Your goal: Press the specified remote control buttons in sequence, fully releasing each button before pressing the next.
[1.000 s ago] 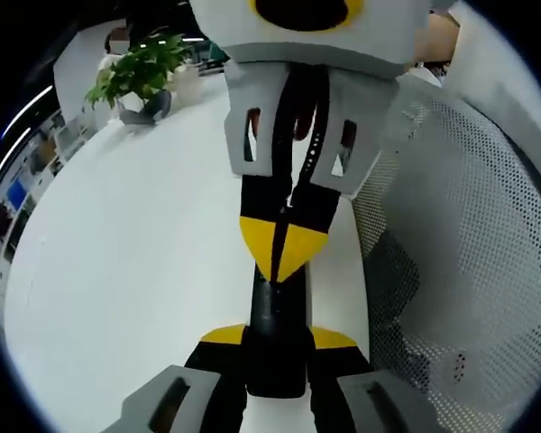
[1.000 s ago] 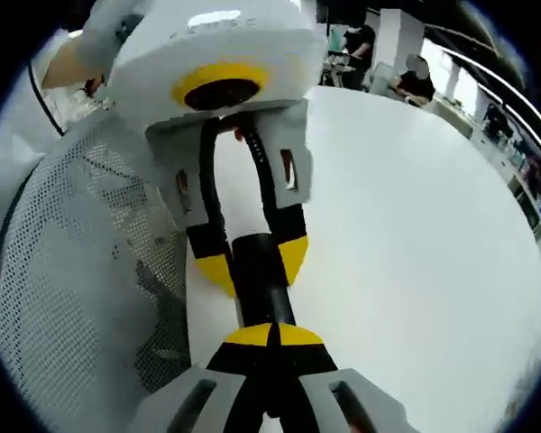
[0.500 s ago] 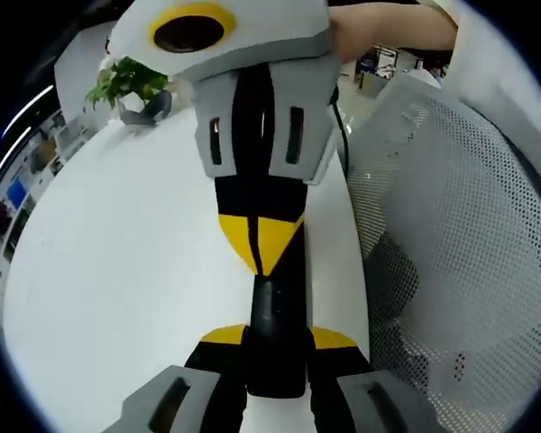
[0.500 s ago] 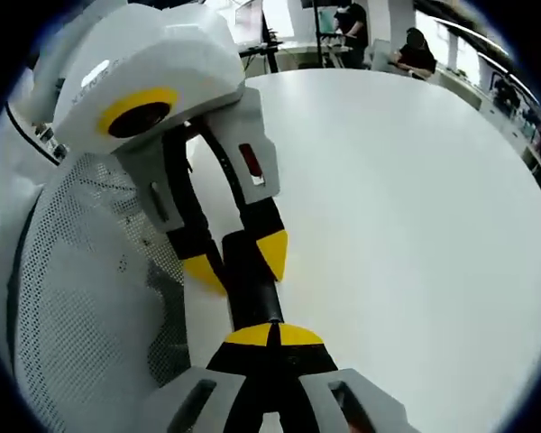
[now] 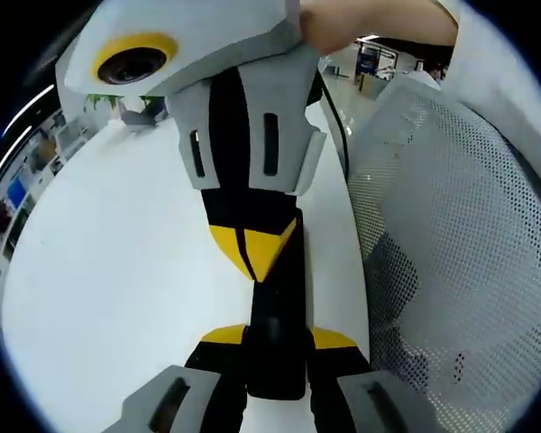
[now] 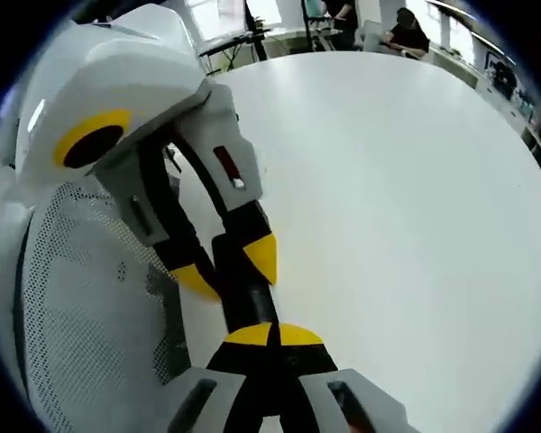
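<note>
Left gripper view looks along the left gripper (image 5: 278,341), whose yellow-tipped jaws pinch the near end of the remote control (image 5: 278,302) from either side, holding it out above the white worktop (image 5: 117,271). The right gripper (image 5: 251,254) reaches in from the top, its two yellow tips pressed together into a single wedge-shaped point that meets the top face of the remote.

I judge this to be a press in the sequence, with the joined tips used as a poking finger. Whether a button is actually down I cannot tell, since the remote's face reads as plain black with no keys to make out. The next move calls for lifting the point fully off the remote before it goes to the next button, while the left gripper holds the remote level and in sight.

The remote is a slim, dark, matte bar with straight edges. Both grippers have grey plastic bodies with slotted sides, black jaws and glossy yellow tips. The worktop is smooth, white and rounded at its far edge.

A chair back (image 5: 451,225) of white perforated mesh curves close beside the remote. In the right gripper view the same mesh (image 6: 81,298) sits next to the left gripper's jaws, which stand on either side of the remote
</note>
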A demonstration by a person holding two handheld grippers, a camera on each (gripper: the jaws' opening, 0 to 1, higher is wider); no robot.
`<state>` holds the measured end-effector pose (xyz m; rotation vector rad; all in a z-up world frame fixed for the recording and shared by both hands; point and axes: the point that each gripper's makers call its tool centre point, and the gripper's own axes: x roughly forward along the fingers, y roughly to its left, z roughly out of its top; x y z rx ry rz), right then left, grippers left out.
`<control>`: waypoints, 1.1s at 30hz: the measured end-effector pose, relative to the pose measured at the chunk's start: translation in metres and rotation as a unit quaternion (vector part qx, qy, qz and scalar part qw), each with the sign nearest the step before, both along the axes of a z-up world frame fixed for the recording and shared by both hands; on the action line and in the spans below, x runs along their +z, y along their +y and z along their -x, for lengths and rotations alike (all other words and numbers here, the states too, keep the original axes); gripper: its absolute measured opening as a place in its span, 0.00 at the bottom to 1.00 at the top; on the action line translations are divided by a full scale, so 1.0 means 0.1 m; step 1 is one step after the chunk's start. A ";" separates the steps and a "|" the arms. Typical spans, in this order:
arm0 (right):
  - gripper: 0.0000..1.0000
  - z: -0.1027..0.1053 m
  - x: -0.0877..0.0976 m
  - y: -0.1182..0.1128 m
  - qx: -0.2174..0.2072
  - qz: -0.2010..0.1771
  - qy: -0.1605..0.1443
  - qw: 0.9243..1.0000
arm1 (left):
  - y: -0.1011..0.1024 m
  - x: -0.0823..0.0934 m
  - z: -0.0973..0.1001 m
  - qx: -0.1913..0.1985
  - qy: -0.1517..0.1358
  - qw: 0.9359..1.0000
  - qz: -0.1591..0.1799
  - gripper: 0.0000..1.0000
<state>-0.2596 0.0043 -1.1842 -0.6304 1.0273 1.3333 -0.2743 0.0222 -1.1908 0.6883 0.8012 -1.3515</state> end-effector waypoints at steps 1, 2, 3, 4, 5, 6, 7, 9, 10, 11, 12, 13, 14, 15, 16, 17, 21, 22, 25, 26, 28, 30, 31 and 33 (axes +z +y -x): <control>0.00 0.01 0.01 0.00 -0.007 -0.011 -0.008 1.000 | 0.00 0.00 0.00 -0.001 -0.001 1.000 -0.001 0.24; 0.00 0.00 0.01 0.01 -0.012 -0.022 -0.020 0.999 | 0.00 -0.01 0.00 -0.001 -0.001 1.000 -0.001 0.24; 0.00 0.00 0.02 0.00 -0.015 -0.039 -0.040 0.998 | 0.00 0.00 0.00 -0.001 -0.001 1.000 0.000 0.24; 0.00 0.01 0.02 0.00 -0.027 -0.048 -0.046 0.997 | 0.00 0.00 0.00 -0.001 -0.001 1.000 0.000 0.24; 0.00 0.04 0.04 0.01 -0.032 -0.058 -0.046 0.997 | 0.00 0.00 0.00 -0.002 -0.001 1.000 0.000 0.24; 0.00 0.11 0.07 0.04 -0.039 -0.074 -0.033 0.996 | 0.00 0.00 0.00 -0.001 -0.001 1.000 0.000 0.24; 0.00 0.15 0.08 0.03 -0.032 -0.072 -0.032 0.996 | 0.00 0.00 0.00 -0.002 -0.001 1.000 0.000 0.24; 0.00 0.17 0.10 0.05 -0.010 -0.071 -0.052 0.996 | 0.00 0.00 0.00 -0.001 -0.001 1.000 0.000 0.24; 0.00 0.17 0.08 0.06 -0.003 -0.065 -0.057 0.996 | 0.00 0.00 0.00 0.000 -0.001 1.000 0.000 0.24; 0.00 0.17 0.07 0.07 0.000 -0.062 -0.061 0.996 | 0.00 0.00 0.00 0.000 -0.001 1.000 0.000 0.24; 0.00 0.17 0.06 0.08 0.002 -0.062 -0.063 0.996 | 0.00 0.00 0.00 0.000 -0.002 1.000 0.000 0.24; 0.00 0.16 0.05 0.09 0.005 -0.061 -0.063 0.996 | 0.00 0.00 0.00 0.000 -0.002 1.000 -0.001 0.24; 0.00 0.15 0.06 0.09 0.008 -0.058 -0.065 0.996 | 0.00 0.00 0.00 0.000 -0.002 1.000 -0.001 0.24; 0.00 0.15 0.05 0.10 0.011 -0.057 -0.063 0.996 | 0.00 0.00 0.00 0.001 -0.002 1.000 -0.001 0.24; 0.00 0.14 0.05 0.10 0.021 -0.050 -0.065 0.996 | 0.00 0.00 0.00 0.001 -0.002 1.000 -0.001 0.24; 0.00 0.14 0.04 0.10 0.029 -0.045 -0.065 0.996 | 0.00 -0.01 0.00 0.001 -0.001 1.000 0.000 0.24; 0.00 0.16 0.02 0.10 0.062 -0.023 -0.075 0.995 | 0.00 0.00 0.00 0.002 0.005 1.000 0.005 0.24; 0.00 0.15 0.01 0.10 0.074 -0.019 -0.083 0.994 | 0.00 0.00 0.00 0.002 0.007 1.000 0.006 0.24; 0.00 0.15 0.00 0.11 0.095 -0.006 -0.116 0.989 | 0.00 0.00 -0.01 -0.002 0.014 1.000 0.002 0.24; 0.00 0.16 -0.01 0.11 0.097 -0.003 -0.121 0.988 | 0.00 0.01 -0.01 -0.004 0.016 1.000 0.001 0.24; 0.00 0.16 -0.01 0.12 0.100 0.001 -0.129 0.987 | 0.00 0.01 0.00 -0.005 0.020 1.000 0.002 0.24; 0.00 0.16 -0.01 0.13 0.103 0.006 -0.133 0.986 | 0.00 0.01 0.00 -0.006 0.024 1.000 0.004 0.24; 0.00 0.15 -0.01 0.14 0.104 0.008 -0.134 0.986 | 0.00 0.01 0.00 -0.006 0.025 1.000 0.004 0.24; 0.00 0.15 -0.02 0.14 0.104 0.011 -0.135 0.985 | 0.00 0.01 0.00 -0.006 0.025 1.000 0.004 0.24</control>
